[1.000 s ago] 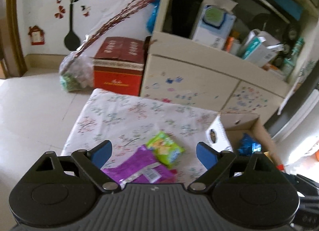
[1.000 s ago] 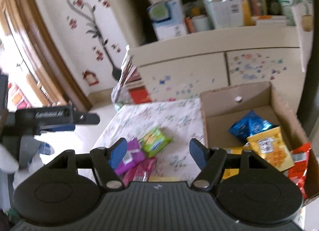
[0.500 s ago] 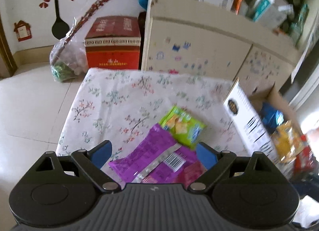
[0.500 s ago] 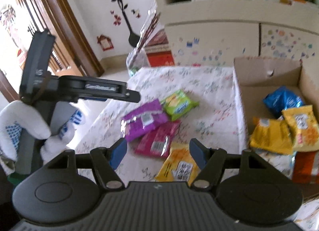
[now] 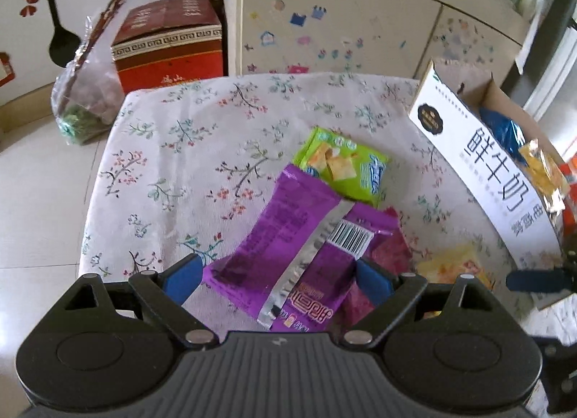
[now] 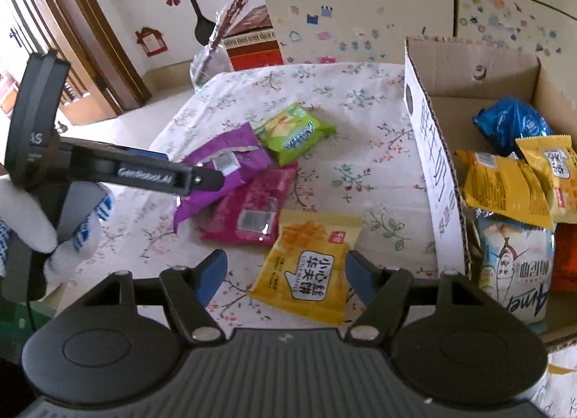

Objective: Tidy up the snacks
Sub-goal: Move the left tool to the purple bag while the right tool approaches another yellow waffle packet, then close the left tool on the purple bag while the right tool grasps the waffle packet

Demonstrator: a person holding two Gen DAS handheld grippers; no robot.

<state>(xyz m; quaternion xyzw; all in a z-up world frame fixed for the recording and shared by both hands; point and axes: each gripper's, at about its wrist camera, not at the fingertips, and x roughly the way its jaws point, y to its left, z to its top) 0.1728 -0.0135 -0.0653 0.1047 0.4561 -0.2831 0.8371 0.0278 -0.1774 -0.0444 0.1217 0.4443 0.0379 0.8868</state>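
Observation:
Several snack packs lie on the floral tablecloth: a purple pack, a green pack, a magenta pack and a yellow pack. My left gripper is open, low over the purple pack, its fingers either side of it. It also shows in the right wrist view. My right gripper is open, its fingers either side of the yellow pack. A cardboard box at the right holds blue, yellow and white packs.
A cream cabinet with stickers stands behind the table. A red carton and a plastic bag with twigs sit on the floor at the far left. A wooden door is at the left.
Both grippers have tilted down and moved closer to the table. The left one now frames the purple pack, the right one the yellow pack. Both stay open.

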